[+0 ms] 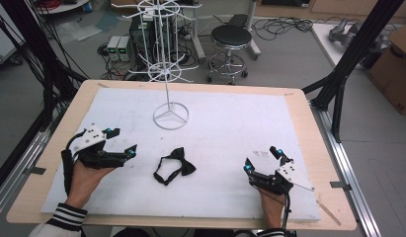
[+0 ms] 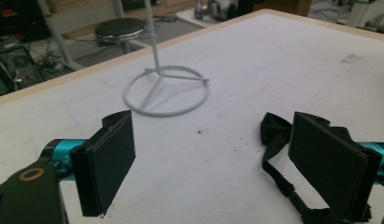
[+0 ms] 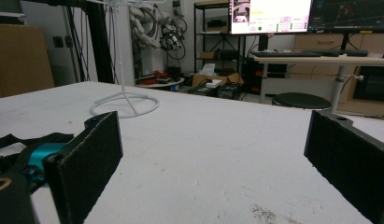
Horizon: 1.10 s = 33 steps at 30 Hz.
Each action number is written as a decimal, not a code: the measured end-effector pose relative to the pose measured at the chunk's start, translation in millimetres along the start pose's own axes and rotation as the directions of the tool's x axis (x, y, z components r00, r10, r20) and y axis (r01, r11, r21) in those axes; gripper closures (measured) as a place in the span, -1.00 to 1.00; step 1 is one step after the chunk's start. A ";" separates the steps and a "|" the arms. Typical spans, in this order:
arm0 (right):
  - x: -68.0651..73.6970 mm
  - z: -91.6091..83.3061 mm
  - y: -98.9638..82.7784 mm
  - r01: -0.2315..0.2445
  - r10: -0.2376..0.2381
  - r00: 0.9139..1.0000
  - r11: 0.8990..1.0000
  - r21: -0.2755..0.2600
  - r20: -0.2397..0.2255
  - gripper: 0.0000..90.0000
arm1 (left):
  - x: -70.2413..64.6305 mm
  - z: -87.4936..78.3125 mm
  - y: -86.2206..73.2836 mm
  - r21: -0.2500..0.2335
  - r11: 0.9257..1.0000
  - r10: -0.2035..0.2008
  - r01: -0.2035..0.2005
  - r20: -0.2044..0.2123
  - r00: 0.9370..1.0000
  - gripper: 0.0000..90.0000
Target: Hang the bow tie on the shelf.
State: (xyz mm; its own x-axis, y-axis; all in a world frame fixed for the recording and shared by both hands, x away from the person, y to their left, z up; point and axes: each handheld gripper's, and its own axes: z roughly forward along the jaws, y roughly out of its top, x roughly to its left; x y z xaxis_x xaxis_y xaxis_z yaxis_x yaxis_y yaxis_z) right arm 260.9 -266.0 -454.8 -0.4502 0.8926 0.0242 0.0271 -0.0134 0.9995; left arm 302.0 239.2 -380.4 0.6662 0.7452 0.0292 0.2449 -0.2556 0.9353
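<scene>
Item: black fabric bow tie with looped neck strap (image 1: 174, 167); lay flat on the white mat (image 1: 230, 128) covering the light wooden table (image 1: 302, 106), its knot uppermost and the strap curling toward the person's side; touched by neither gripper.

Item: white wire display stand with ring base and tiered hook rings (image 1: 170, 116); stood upright on the mat, beyond the bow tie and near it on the far side; seen behind the bow tie from the left gripper view (image 2: 166, 91) and far off from the right gripper view (image 3: 124, 105).

Item: left gripper (image 1: 122, 143), black with teal fingertips and a grey three-cornered plate; rested low over the mat to the left of the bow tie, apart from it; jaws stood wide, nothing between them; the bow tie (image 2: 278, 135) showed partly behind one jaw in its own view.

Item: right gripper (image 1: 261, 159), same make; sat to the right of the bow tie, well apart; jaws spread wide and empty; the bow tie's strap (image 3: 21, 140) showed at that view's left edge.

Item: person's hands, one at each gripper, striped cuffs (image 1: 67, 217) at the near table edge.

Item: black round stool (image 1: 230, 37); stood on the floor far beyond the bow tie, past the table.
</scene>
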 end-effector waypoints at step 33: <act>-0.2 0.2 0.1 -0.004 0.004 1.000 1.000 0.002 0.003 -0.93 | -58.2 59.2 12.6 0.298 0.951 0.011 -0.079 0.225 0.974 -0.52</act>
State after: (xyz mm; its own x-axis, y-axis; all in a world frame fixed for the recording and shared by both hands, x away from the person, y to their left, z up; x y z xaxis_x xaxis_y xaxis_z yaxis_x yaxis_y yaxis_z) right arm 261.2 -266.2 -454.7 -0.4478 0.8937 0.0276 0.0306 -0.0155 0.9994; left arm 308.0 156.2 -391.2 0.8100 0.5850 -0.0406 0.3901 -0.4859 0.7821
